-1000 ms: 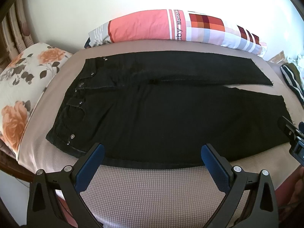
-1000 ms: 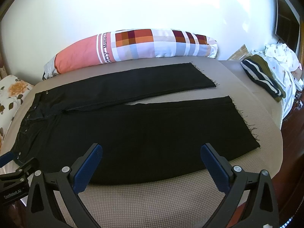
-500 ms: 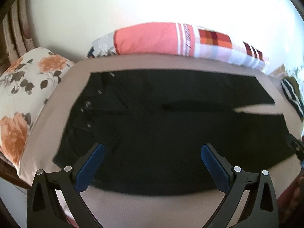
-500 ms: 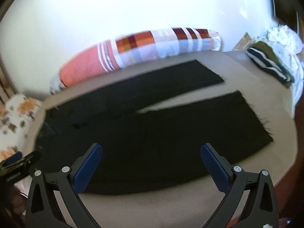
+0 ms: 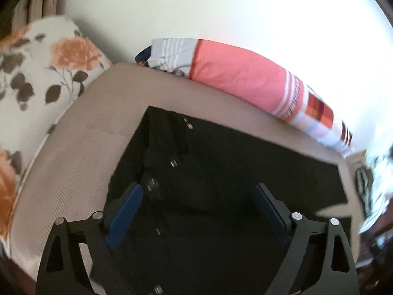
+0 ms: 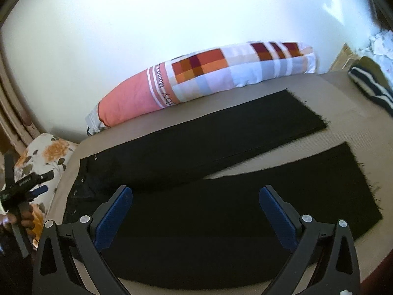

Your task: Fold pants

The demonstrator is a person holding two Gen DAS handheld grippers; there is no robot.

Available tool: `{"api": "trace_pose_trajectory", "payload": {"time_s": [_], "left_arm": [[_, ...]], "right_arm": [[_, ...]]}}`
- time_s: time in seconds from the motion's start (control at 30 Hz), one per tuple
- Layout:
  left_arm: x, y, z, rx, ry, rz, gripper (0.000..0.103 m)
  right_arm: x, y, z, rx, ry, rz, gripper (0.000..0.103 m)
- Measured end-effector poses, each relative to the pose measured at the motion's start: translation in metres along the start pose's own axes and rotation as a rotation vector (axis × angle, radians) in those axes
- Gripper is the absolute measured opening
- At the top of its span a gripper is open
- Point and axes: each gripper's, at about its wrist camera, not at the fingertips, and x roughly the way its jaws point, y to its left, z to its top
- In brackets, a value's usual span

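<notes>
Black pants [image 6: 221, 196] lie flat on the beige bed, waistband at the left, two legs spread toward the right with a gap between them. My left gripper [image 5: 196, 211] is open and empty, low over the waistband and fly buttons of the pants [image 5: 221, 172]. My right gripper [image 6: 196, 211] is open and empty above the near leg, around its middle. The left gripper also shows at the left edge of the right wrist view [image 6: 29, 184], held in a hand.
A long pink and checked bolster pillow [image 6: 208, 78] lies along the wall behind the pants. A floral pillow [image 5: 32, 73] sits at the left end of the bed. Striped folded clothes [image 6: 371, 83] lie at the far right. The bed's front edge is close below the grippers.
Both grippers moved forward and down toward the pants. The left one swung over the waistband; the right one came over the near leg. Both stayed open.
</notes>
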Motion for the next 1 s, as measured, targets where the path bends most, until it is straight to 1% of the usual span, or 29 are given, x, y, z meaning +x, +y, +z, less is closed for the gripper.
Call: {"api": "trace_pose_trajectory", "payload": {"time_s": [0.07, 0.13, 0.2, 0.23, 0.3, 0.33, 0.4, 0.43, 0.5, 0.7, 0.77, 0.83, 0.9, 1.0], "left_arm": [[0.014, 0.019, 0.018, -0.055, 0.013, -0.024, 0.088], [0.034, 0.041, 0.037, -0.121, 0.043, -0.079, 0.085], [0.050, 0.056, 0.050, -0.172, 0.074, -0.126, 0.075], [0.065, 0.067, 0.059, -0.219, 0.106, -0.162, 0.073], [0.083, 0.078, 0.067, -0.266, 0.140, -0.186, 0.062], [0.096, 0.085, 0.072, -0.292, 0.161, -0.204, 0.060], [0.117, 0.096, 0.079, -0.317, 0.193, -0.218, 0.052], [0.125, 0.100, 0.082, -0.327, 0.205, -0.218, 0.051], [0.139, 0.108, 0.088, -0.337, 0.220, -0.230, 0.044], [0.170, 0.127, 0.101, -0.335, 0.259, -0.249, 0.040], [0.176, 0.130, 0.103, -0.343, 0.271, -0.285, 0.037], [0.182, 0.131, 0.104, -0.341, 0.295, -0.335, 0.029], [0.185, 0.128, 0.106, -0.329, 0.311, -0.362, 0.022], [0.184, 0.125, 0.108, -0.313, 0.311, -0.389, 0.022]], "right_arm": [[0.015, 0.010, 0.004, -0.019, 0.025, 0.003, 0.103], [0.028, 0.019, 0.007, -0.046, 0.052, 0.002, 0.103], [0.041, 0.028, 0.009, -0.070, 0.076, 0.015, 0.103], [0.049, 0.033, 0.011, -0.078, 0.089, 0.018, 0.103], [0.061, 0.040, 0.012, -0.081, 0.109, 0.020, 0.103], [0.068, 0.043, 0.013, -0.080, 0.122, 0.016, 0.103], [0.080, 0.048, 0.014, -0.075, 0.144, 0.016, 0.103], [0.087, 0.050, 0.014, -0.074, 0.157, 0.011, 0.103], [0.100, 0.055, 0.016, -0.073, 0.177, 0.011, 0.103], [0.129, 0.067, 0.024, -0.089, 0.210, 0.007, 0.103], [0.138, 0.072, 0.027, -0.096, 0.219, 0.007, 0.103], [0.147, 0.075, 0.031, -0.100, 0.228, 0.012, 0.103], [0.154, 0.078, 0.035, -0.103, 0.231, 0.018, 0.103], [0.165, 0.083, 0.040, -0.117, 0.232, 0.024, 0.103]]}}
